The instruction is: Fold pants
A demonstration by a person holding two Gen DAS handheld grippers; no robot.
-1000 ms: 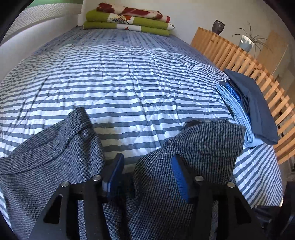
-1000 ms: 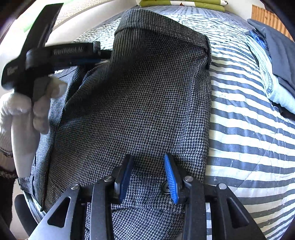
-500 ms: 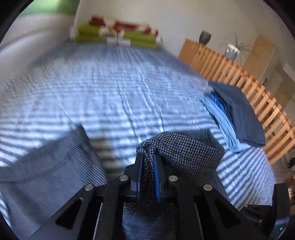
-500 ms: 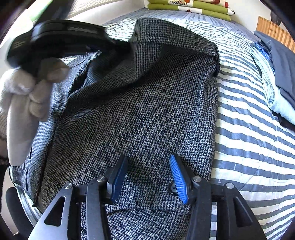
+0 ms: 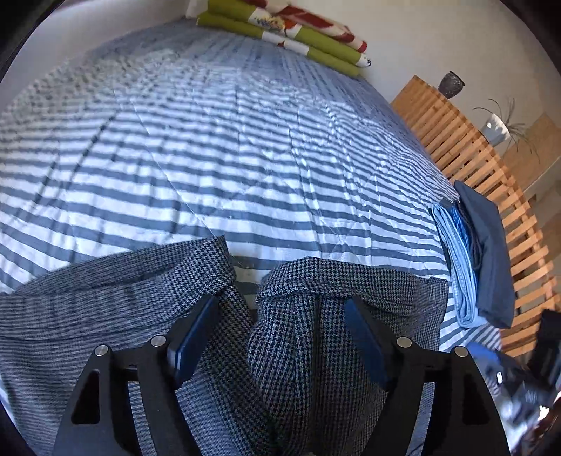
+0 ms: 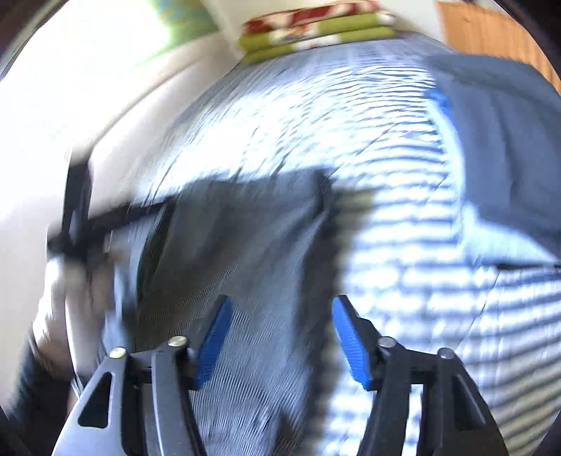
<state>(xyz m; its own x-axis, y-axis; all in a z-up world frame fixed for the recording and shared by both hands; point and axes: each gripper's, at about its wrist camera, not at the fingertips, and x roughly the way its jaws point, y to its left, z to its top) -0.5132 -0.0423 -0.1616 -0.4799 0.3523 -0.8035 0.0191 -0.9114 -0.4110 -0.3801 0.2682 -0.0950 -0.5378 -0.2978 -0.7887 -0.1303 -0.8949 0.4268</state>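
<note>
The picture is smeared with motion. The right claw (image 6: 280, 340) has just been opening — its blue pads stand apart over the grey checked pants (image 6: 245, 245), pressing nothing. The pants lie on the striped bed (image 6: 403, 217); folded clothes (image 6: 498, 140) sit at right.

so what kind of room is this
Most likely a bedroom: a wide bed under a striped quilt, folded blankets stacked at its far end, and folded clothes beside a slatted wooden frame.
</note>
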